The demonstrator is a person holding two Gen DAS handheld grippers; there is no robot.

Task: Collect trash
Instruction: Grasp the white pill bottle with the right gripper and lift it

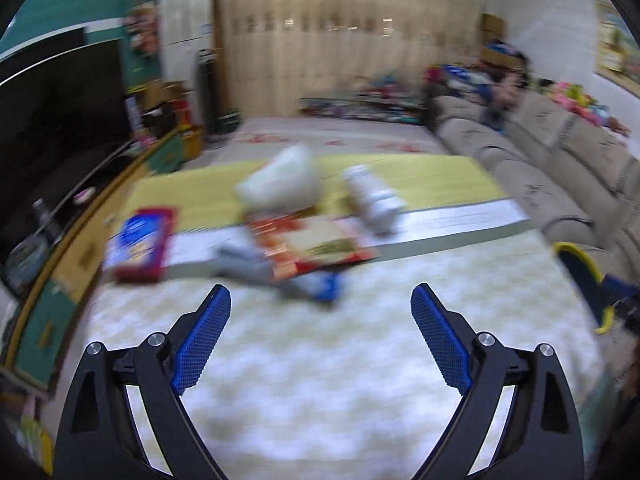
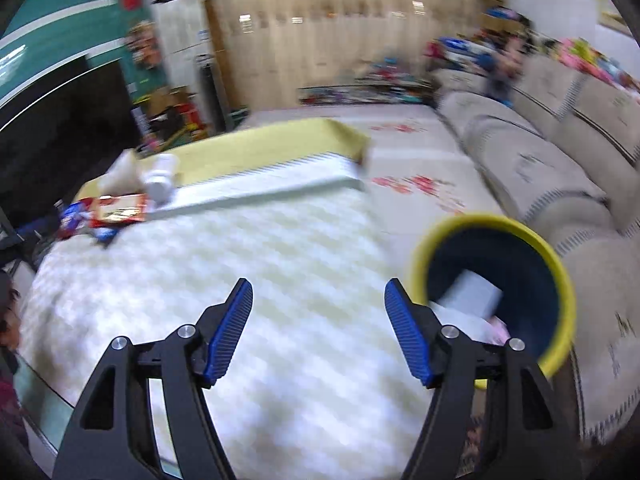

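Both tools gape wide and empty: left tool [image 1: 320,300], right tool [image 2: 318,292]. Trash lies piled at the tabletop's [image 1: 280,360] far edge: red wrapper [image 1: 316,246], white bag [image 1: 280,184], blue packet [image 1: 140,240]. Approach low, taking the nearest piece first. Bin [image 2: 556,272] waits rightward, well apart; sofa [image 1: 560,168] crowds behind it.

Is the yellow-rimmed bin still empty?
No. In the right wrist view the bin already holds a pale, paper-like piece against its dark inner wall.
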